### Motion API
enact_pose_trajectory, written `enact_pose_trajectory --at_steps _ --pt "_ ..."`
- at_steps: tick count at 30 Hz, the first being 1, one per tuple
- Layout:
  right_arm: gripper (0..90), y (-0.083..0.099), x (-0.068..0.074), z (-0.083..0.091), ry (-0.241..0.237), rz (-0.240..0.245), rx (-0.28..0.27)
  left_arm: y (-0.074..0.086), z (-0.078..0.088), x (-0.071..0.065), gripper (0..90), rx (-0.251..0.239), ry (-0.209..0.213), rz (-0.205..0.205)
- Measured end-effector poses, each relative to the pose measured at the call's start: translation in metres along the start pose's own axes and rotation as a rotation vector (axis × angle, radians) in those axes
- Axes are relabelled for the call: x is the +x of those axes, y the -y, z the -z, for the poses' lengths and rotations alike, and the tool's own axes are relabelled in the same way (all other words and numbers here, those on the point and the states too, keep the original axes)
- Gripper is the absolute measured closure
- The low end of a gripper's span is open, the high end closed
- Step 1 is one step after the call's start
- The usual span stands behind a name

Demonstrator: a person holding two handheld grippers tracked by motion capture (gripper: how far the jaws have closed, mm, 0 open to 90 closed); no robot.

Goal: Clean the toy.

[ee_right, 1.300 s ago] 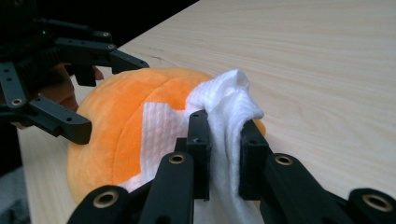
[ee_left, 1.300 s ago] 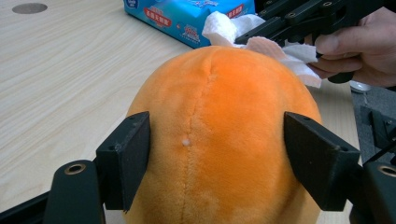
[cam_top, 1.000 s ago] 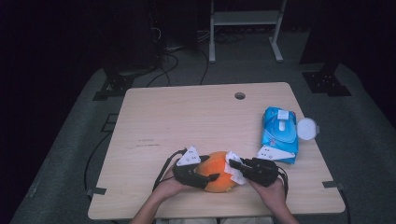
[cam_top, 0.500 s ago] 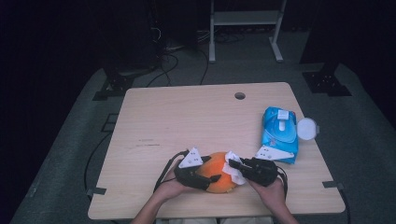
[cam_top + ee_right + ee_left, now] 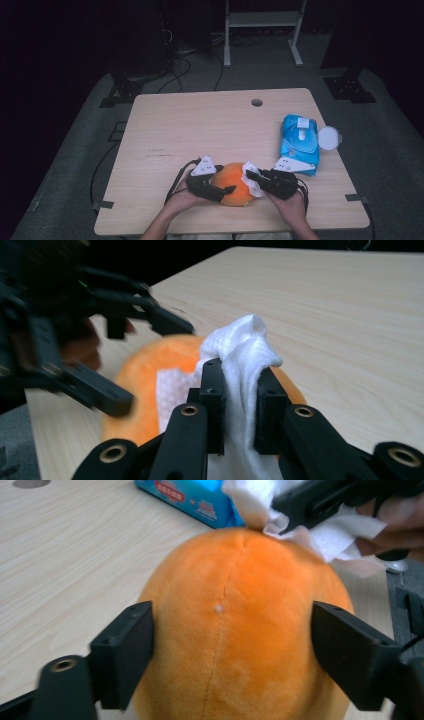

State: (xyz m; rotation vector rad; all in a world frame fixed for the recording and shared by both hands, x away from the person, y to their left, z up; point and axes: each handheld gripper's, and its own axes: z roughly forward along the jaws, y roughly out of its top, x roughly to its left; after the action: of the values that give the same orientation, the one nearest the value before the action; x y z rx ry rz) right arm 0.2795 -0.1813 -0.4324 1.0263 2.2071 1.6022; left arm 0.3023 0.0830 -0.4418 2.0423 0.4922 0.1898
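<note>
An orange plush ball point(image 5: 231, 184) rests on the table point(image 5: 200, 125) near its front edge. My left gripper point(image 5: 225, 181) reaches around it from the left. In the left gripper view the two jaws point(image 5: 232, 645) sit against the ball's point(image 5: 235, 630) sides; they have just been opening and the ball is still between them. My right gripper point(image 5: 251, 176) is shut on a crumpled white wipe point(image 5: 245, 347), and the wipe point(image 5: 250, 184) lies against the ball's right upper side.
A blue pack of wipes point(image 5: 299, 142) lies at the right side of the table, just beyond my right hand, with a round white lid point(image 5: 329, 137) beside it. A small hole point(image 5: 256, 102) is in the table near its far edge.
</note>
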Motion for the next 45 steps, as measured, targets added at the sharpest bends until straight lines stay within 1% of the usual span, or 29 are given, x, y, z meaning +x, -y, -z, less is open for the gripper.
enact_pose_trajectory --at_steps 1,2,3,5,6,8,9,10,13,15,16,17,18,19,21,23,25,27,30,32,33,35,37,38,39,40,41,43,45 --pt "77.7 -0.001 0.003 -0.001 -0.008 0.014 -0.001 0.0 0.0 0.0 21.4 0.003 -0.001 -0.003" --pt "77.7 -0.001 0.004 -0.001 -0.003 0.024 0.002 -0.001 0.001 0.0 21.9 0.008 -0.003 -0.003" --pt "77.7 0.0 0.003 -0.002 0.002 0.028 0.006 -0.001 0.001 0.0 22.7 0.008 -0.002 -0.002" --pt "77.7 0.003 -0.006 -0.002 0.011 0.002 0.01 0.0 0.0 0.001 23.1 0.004 0.0 0.004" --pt "77.7 0.006 -0.012 -0.002 0.041 -0.001 0.021 0.0 0.0 0.001 23.2 0.002 0.002 0.005" --pt "77.7 0.01 -0.017 0.0 0.057 -0.025 0.03 0.0 0.001 0.0 23.2 0.005 0.002 0.0" --pt "77.7 0.01 -0.016 0.001 0.057 -0.031 0.028 0.0 0.001 0.0 23.2 0.009 0.003 -0.006" --pt "77.9 0.008 -0.013 0.002 0.056 -0.019 0.025 0.0 0.001 0.001 23.2 0.011 0.003 -0.006" --pt "77.9 0.001 -0.002 0.003 0.018 0.009 0.0 0.002 0.003 0.004 23.4 0.008 0.012 0.005" --pt "77.8 0.001 -0.001 0.002 0.014 0.019 0.005 0.003 0.005 0.006 24.2 0.008 0.017 0.002" --pt "77.9 0.003 -0.003 0.002 0.015 0.009 0.009 0.003 0.006 0.007 24.5 0.011 0.018 0.002" --pt "77.9 0.007 -0.008 0.001 0.018 -0.014 0.015 0.003 0.006 0.007 25.0 0.011 0.018 0.002" --pt "77.9 0.009 -0.012 0.001 0.026 -0.024 0.02 0.003 0.006 0.007 25.1 0.011 0.017 0.003" --pt "77.9 0.013 -0.018 0.001 0.044 -0.037 0.03 0.003 0.006 0.007 25.2 0.009 0.017 0.003" --pt "77.9 0.016 -0.021 0.002 0.037 -0.076 0.026 0.003 0.006 0.007 25.2 0.012 0.02 0.0" --pt "77.9 0.013 -0.017 0.003 0.044 -0.05 0.028 0.004 0.007 0.008 25.2 0.01 0.019 0.005" --pt "77.9 0.009 -0.013 0.004 0.031 -0.043 0.017 0.005 0.008 0.009 25.2 0.006 0.021 0.011" --pt "77.9 0.01 -0.015 0.004 0.029 -0.04 0.021 0.005 0.007 0.009 25.1 0.004 0.021 0.012" --pt "77.9 0.014 -0.021 0.002 0.048 -0.055 0.039 0.004 0.005 0.008 25.1 0.004 0.016 0.01" --pt "77.9 0.013 -0.022 0.003 0.043 -0.07 0.034 0.004 0.006 0.008 25.0 0.004 0.015 0.009" --pt "77.9 0.012 -0.02 0.004 0.036 -0.076 0.026 0.004 0.006 0.008 25.0 0.002 0.015 0.011" --pt "77.9 0.006 -0.011 0.004 0.013 -0.051 0.01 0.004 0.005 0.006 24.7 0.003 0.012 0.007" --pt "77.9 0.0 -0.002 0.003 -0.012 -0.018 -0.006 0.002 0.003 0.003 24.7 0.004 0.006 -0.009" --pt "77.9 -0.003 0.001 0.003 -0.016 0.002 -0.005 0.001 0.002 0.001 24.6 0.005 0.003 -0.016" --pt "77.9 -0.003 0.002 0.001 -0.005 0.019 0.003 0.001 0.002 0.0 24.5 0.006 0.0 -0.017" --pt "77.9 -0.002 0.002 0.001 0.003 0.02 0.009 0.001 0.002 -0.001 24.4 0.002 0.0 -0.018" --pt "77.8 0.001 -0.003 0.0 0.009 0.008 0.013 0.001 0.001 -0.001 24.4 0.001 0.001 -0.016" --pt "77.6 0.006 -0.012 0.0 0.013 -0.032 0.015 0.0 0.0 -0.002 24.4 0.003 0.001 -0.02" --pt "77.6 0.006 -0.013 0.002 0.024 -0.032 0.021 0.0 0.0 -0.002 24.4 0.004 0.003 -0.025"
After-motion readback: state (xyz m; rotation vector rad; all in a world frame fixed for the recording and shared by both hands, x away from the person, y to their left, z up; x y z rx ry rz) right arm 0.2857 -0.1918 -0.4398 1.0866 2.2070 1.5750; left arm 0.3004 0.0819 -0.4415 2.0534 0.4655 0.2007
